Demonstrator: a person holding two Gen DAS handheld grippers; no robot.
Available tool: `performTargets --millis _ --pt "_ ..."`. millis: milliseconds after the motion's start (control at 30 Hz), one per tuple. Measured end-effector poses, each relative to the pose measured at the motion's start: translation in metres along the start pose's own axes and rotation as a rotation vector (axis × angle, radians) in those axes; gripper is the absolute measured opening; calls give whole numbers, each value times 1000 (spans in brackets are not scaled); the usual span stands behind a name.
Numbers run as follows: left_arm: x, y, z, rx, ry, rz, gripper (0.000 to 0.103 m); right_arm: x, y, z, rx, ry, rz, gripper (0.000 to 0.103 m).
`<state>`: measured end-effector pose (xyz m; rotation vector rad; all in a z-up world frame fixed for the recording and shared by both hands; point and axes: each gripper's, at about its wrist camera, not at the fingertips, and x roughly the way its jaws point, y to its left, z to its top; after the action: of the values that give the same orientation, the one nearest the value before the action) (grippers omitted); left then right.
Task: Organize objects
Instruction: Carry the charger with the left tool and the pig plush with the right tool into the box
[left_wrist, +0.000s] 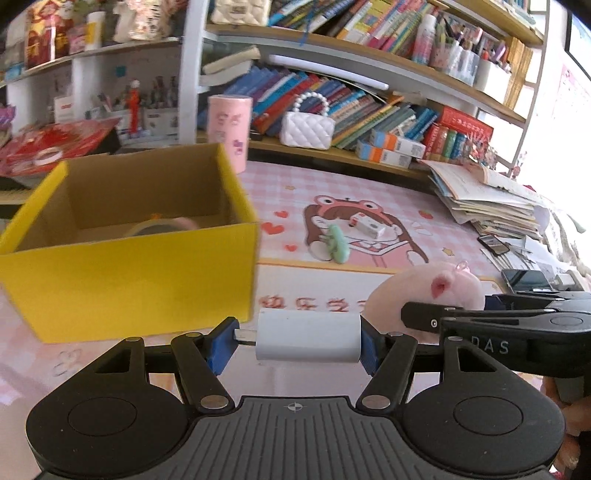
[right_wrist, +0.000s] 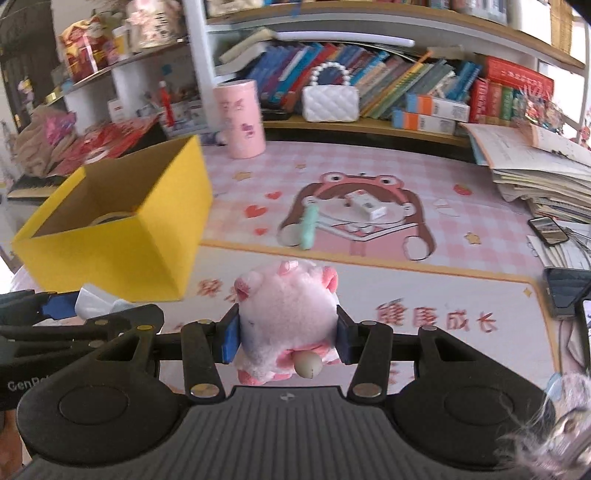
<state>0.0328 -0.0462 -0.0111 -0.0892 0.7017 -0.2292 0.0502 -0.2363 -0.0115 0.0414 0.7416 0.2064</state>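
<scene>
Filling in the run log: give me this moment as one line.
left gripper: shut on white charger | right gripper: shut on pink plush pig | yellow box: open, tape roll inside | both near box

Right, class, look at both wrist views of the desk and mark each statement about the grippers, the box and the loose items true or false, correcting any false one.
1. The left gripper holds a white charger plug. True.
2. The right gripper is empty. False: its pads press on a pink plush toy.
3. The yellow box already contains a roll of tape. True.
4. A green clip lies inside the box. False: it lies on the pink desk mat.
5. A pink cylinder stands upright behind the box. True.
</scene>
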Motion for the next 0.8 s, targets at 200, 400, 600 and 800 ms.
performTargets --millis 200,400,600,800 --pt "-29 29 -13 -27 -12 23 65 -12 41 -14 -22 9 31 46" --pt "-56 56 -24 -45 -28 47 65 -21 75 -25 -42 10 63 46" --pt "-76 78 -33 -48 -40 67 65 -28 108 -35 -57 4 86 46" --pt "-90 100 -42 -58 -51 82 65 -32 137 -43 -76 4 104 46"
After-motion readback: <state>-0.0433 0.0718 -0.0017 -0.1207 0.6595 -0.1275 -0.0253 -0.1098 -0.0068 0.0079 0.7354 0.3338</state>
